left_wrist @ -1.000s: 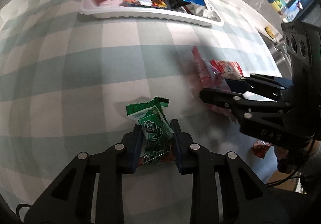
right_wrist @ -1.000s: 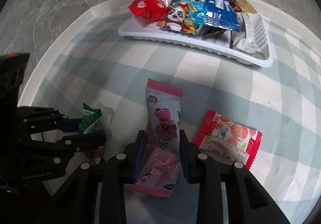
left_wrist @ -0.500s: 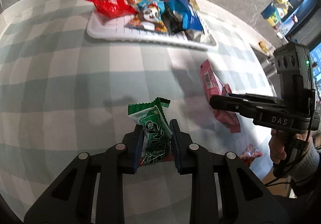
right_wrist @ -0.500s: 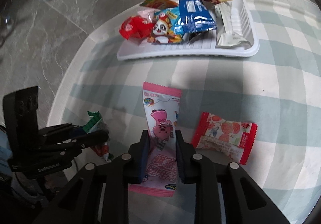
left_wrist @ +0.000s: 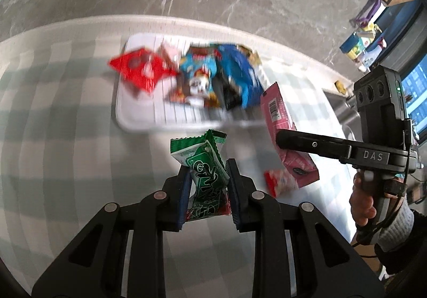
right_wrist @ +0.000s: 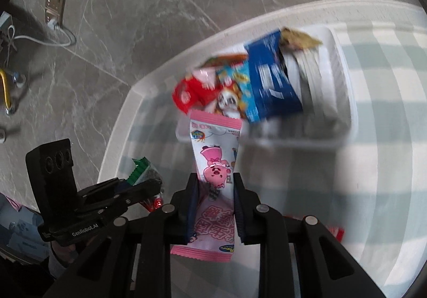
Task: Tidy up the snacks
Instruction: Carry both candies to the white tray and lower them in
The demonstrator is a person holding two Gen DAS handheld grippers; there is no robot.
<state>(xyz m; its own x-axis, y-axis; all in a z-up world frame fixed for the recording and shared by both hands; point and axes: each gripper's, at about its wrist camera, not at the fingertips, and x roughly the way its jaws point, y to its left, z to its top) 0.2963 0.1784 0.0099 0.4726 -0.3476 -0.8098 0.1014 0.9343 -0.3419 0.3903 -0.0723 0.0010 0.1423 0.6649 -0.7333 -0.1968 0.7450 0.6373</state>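
My left gripper [left_wrist: 208, 172] is shut on a green snack packet [left_wrist: 206, 164], held in the air in front of the white tray [left_wrist: 138, 122]. Its top end sticks out past the fingertips. My right gripper [right_wrist: 215, 184] is shut on a pink snack packet [right_wrist: 214, 162] with a cartoon pig, also lifted above the checked tablecloth. In the left wrist view the pink packet [left_wrist: 283, 138] hangs from the right gripper at the right. The tray [right_wrist: 344, 79] holds several snacks: a red bag [left_wrist: 141, 70], a panda packet [left_wrist: 198, 76] and a blue packet [left_wrist: 237, 74].
A red and white fruit packet [left_wrist: 279, 183] lies on the checked cloth [left_wrist: 66, 138] below the pink packet. The table's far edge runs just behind the tray, with grey marbled floor [right_wrist: 133, 18] beyond. A wall socket with a cable [right_wrist: 54, 11] is at far left.
Both grippers rose off the cloth with their packets and moved toward the tray. The pink packet, lying flat a second ago, now hangs in the right gripper. The tray looks nearer and blurred.
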